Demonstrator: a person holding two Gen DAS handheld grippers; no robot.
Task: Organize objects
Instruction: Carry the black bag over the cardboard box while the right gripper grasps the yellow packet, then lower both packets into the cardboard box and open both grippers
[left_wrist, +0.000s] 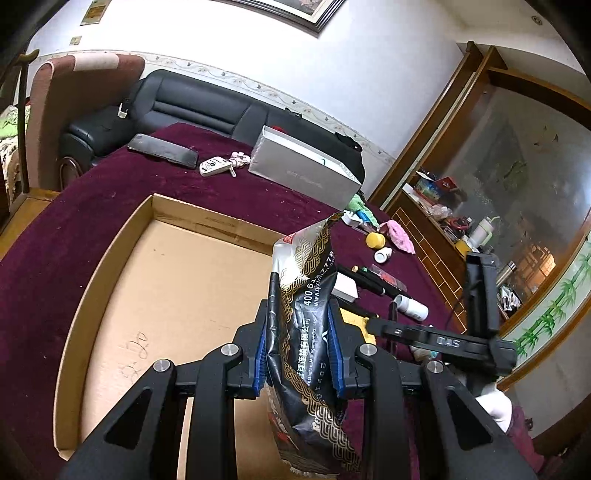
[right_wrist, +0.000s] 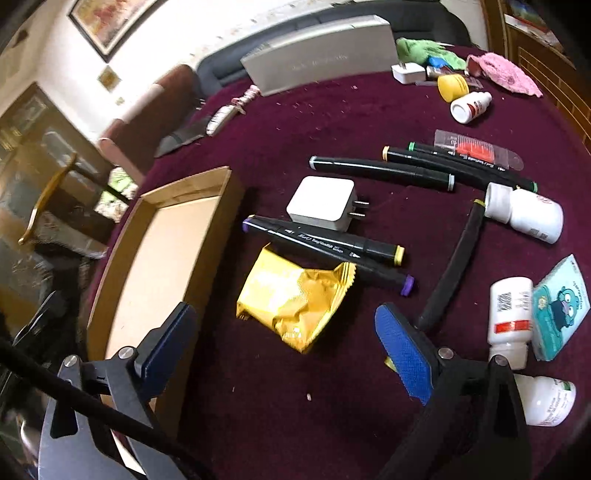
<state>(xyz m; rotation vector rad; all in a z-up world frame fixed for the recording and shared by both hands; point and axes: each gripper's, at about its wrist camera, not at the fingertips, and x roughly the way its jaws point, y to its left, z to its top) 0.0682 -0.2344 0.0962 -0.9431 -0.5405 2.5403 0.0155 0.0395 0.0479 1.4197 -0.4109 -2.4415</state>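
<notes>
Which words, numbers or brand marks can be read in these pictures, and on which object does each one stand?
"400 61…7778", partly creased: black and gold packet between the left fingers.
"DJS", seen upside down: black device.
Handwriting on the cardboard tray: unclear.
Print on the markers, white bottles and silver box: too small or blurred.

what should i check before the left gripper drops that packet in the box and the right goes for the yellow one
1. Left gripper shut on the black and gold packet: ok.
2. Packet above the cardboard box: cannot tell, it hangs near the box's right edge.
3. Box floor free: ok, nothing in it.
4. Right gripper open: ok, nothing between the pads.
5. Yellow packet free to grasp: ok, though the purple-capped marker lies close along its far edge.
</notes>
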